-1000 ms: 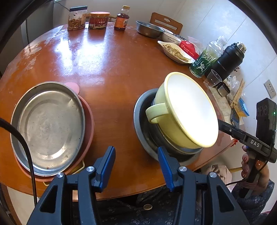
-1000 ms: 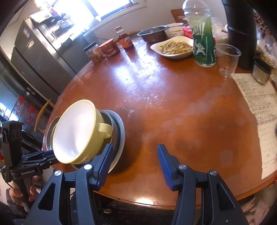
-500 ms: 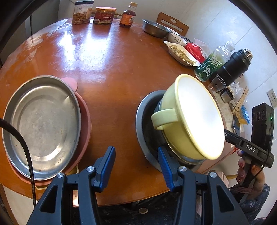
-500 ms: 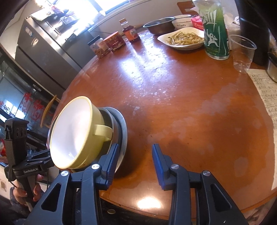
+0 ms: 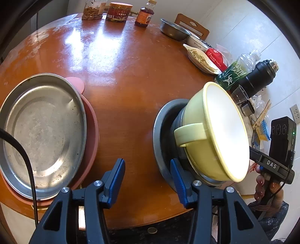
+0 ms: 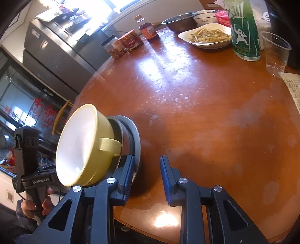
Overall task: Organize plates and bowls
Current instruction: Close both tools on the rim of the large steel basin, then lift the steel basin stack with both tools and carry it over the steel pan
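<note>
A yellow bowl with a handle point(image 5: 211, 131) sits tilted on top of steel bowls stacked in a grey metal plate point(image 5: 159, 131) at the table's near edge; the stack also shows in the right wrist view point(image 6: 88, 144). A steel plate point(image 5: 41, 131) rests on a pink plate point(image 5: 92, 135) at the left. My left gripper point(image 5: 147, 180) is open and empty, between the two stacks, its right finger beside the grey plate's rim. My right gripper point(image 6: 147, 174) is open and empty, its left finger beside the grey plate point(image 6: 136, 140).
At the table's far side stand jars point(image 5: 117, 12), a sauce bottle point(image 5: 145, 14), a steel bowl point(image 5: 174, 30), a white bowl, a dish of food point(image 5: 200, 58), a green bottle point(image 5: 236, 71), a black flask point(image 5: 258, 77) and a plastic cup point(image 6: 276, 54). A paper sheet point(image 6: 292, 90) lies at the right.
Both grippers have moved closer to the yellow bowl stack. The right gripper's jaws have narrowed somewhat. The stacks have not moved.
</note>
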A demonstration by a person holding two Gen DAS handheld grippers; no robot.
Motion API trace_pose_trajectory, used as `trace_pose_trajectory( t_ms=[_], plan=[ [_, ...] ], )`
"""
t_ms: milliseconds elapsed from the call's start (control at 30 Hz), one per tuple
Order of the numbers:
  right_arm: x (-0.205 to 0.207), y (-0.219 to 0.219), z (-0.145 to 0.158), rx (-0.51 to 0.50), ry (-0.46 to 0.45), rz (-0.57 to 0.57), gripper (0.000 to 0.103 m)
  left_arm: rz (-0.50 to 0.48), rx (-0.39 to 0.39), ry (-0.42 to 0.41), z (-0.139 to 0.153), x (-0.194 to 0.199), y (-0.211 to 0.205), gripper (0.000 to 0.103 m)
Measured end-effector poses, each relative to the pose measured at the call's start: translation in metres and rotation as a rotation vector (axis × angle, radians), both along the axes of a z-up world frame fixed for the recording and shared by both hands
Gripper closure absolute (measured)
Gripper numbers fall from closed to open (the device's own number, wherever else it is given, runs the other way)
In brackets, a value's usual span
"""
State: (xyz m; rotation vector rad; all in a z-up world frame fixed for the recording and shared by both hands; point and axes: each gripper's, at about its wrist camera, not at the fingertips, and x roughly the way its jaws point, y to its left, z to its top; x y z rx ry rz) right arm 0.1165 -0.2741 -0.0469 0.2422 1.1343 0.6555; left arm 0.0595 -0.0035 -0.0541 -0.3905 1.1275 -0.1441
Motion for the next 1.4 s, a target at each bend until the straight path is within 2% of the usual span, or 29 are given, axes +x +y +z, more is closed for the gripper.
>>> trace_pose_trajectory(
  t_ms=[100, 233, 367, 700, 933, 1400],
  plan=[
    [0.000, 0.001, 0.001, 0.002, -0.003, 0.008, 0.076, -0.009, -0.014, -0.003, 0.000, 0.002, 0.000, 0.062],
    [0.000, 0.002, 0.001, -0.001, -0.007, 0.016, 0.079, -0.026, -0.002, -0.020, 0.004, 0.002, -0.008, 0.078],
    [-0.001, 0.004, 0.003, -0.011, -0.012, 0.019, 0.081, -0.035, 0.015, -0.037, 0.007, 0.003, -0.015, 0.088],
    [0.000, 0.006, 0.003, -0.010, -0.012, 0.015, 0.082, -0.002, -0.085, -0.046, 0.001, 0.001, -0.002, 0.091],
    [-0.001, 0.010, 0.006, 0.007, -0.011, 0.023, 0.094, -0.005, -0.087, -0.039, 0.002, 0.003, -0.002, 0.091],
    [0.000, 0.016, 0.007, 0.015, -0.018, 0.032, 0.094, 0.001, -0.073, -0.054, 0.006, 0.003, 0.004, 0.091]
  ],
)
